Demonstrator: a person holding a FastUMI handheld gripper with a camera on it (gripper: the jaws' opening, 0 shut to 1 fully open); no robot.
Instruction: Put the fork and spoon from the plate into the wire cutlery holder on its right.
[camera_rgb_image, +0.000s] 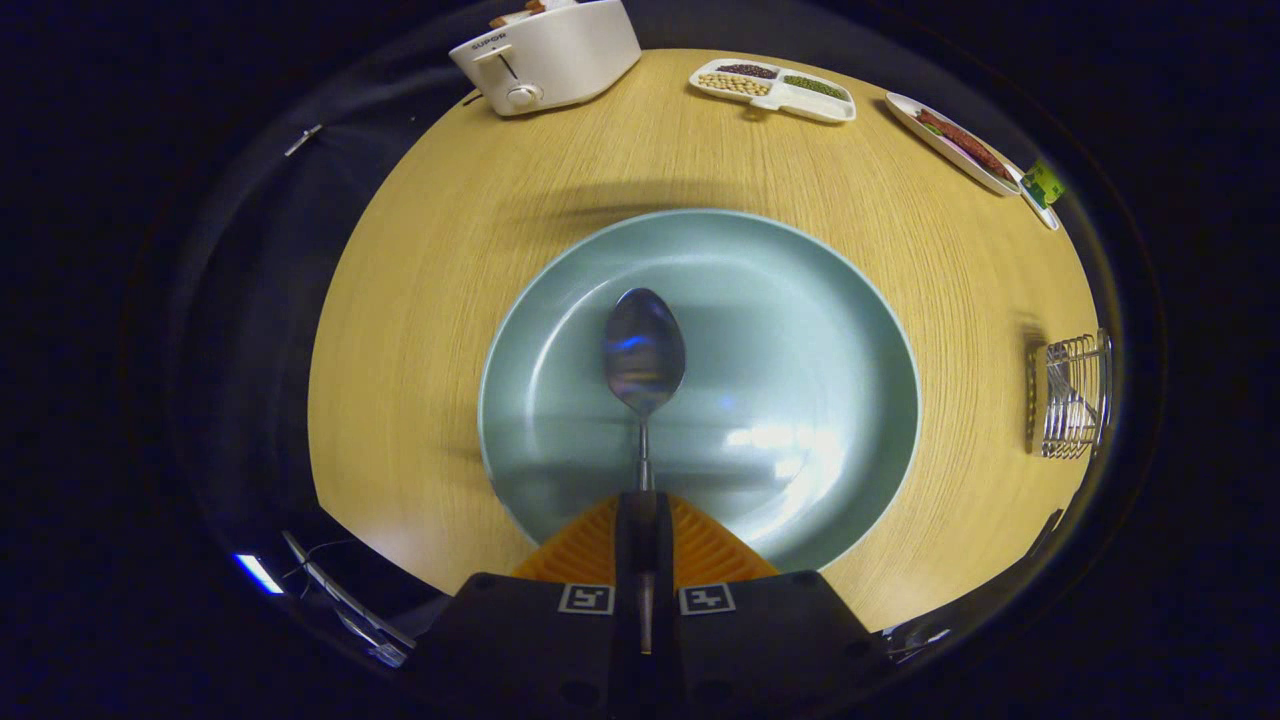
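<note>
1. Gripping the spoon (644, 350) by its handle, the claw (642, 520) is closed on it – bowl out over the plate (830, 300)
2. Wire cutlery holder (1072, 397) – on the tabletop (420, 260), right of the plate

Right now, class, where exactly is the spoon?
The spoon is held by its handle between the closed fingers, its bowl just ahead of them over the middle of the green plate, with the wire cutlery holder off to the right.

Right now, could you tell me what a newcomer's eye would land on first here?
First the spoon, its handle clamped between the shut jaws of the gripper, bowl out over the big pale-green plate. Then the wire cutlery holder to the plate's right, and the white toaster beyond.
</note>
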